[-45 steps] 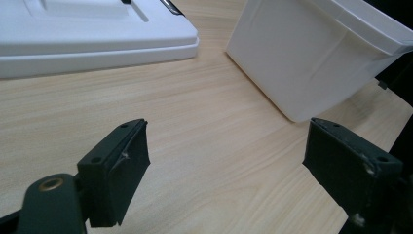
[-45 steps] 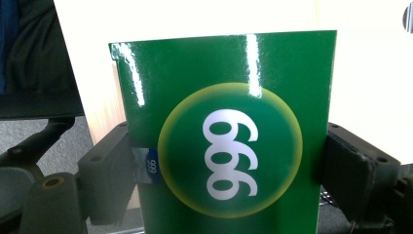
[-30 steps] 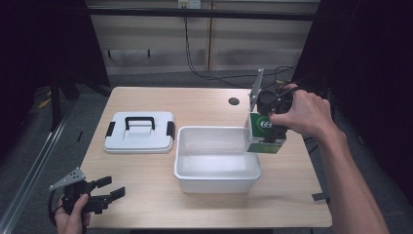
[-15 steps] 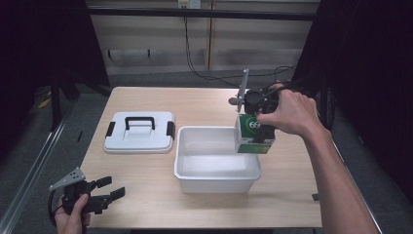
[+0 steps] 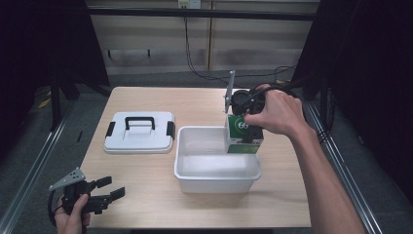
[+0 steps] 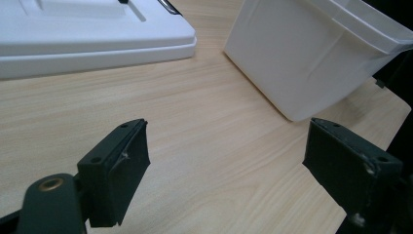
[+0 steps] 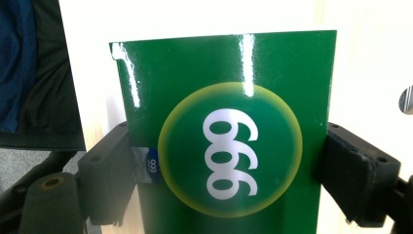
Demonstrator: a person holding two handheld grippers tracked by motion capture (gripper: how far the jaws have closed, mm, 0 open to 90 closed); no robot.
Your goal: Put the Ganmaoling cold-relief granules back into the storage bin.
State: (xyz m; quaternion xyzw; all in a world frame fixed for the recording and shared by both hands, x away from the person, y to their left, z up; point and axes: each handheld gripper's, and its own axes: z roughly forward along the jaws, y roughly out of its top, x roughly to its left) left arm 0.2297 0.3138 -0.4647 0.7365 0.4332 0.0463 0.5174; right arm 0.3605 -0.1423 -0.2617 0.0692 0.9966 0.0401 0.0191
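Observation:
A green carton (image 5: 242, 134) with a round yellow-ringed "999" mark (image 7: 229, 146) hangs over the right end of the white bin (image 5: 216, 180). My right gripper (image 5: 243, 122) is shut on it, one black jaw on each side of the carton (image 7: 229, 146), pointing down into the bin. My left gripper (image 5: 113, 189) rests at the table's front left corner, held by a hand. Its jaws stand wide open over bare wood (image 6: 224, 161), with nothing between them. The bin's outer wall (image 6: 302, 53) lies ahead of them.
A white lid (image 5: 139, 132) with a black handle and side clips lies flat left of the bin; its edge (image 6: 97, 48) appears in the left gripper view. Cables trail off the table's back right. A dark hole (image 5: 233, 94) sits in the tabletop behind the bin.
My right gripper has carried the carton leftward from beside the bin's right end to over the bin. The left gripper has stayed in place.

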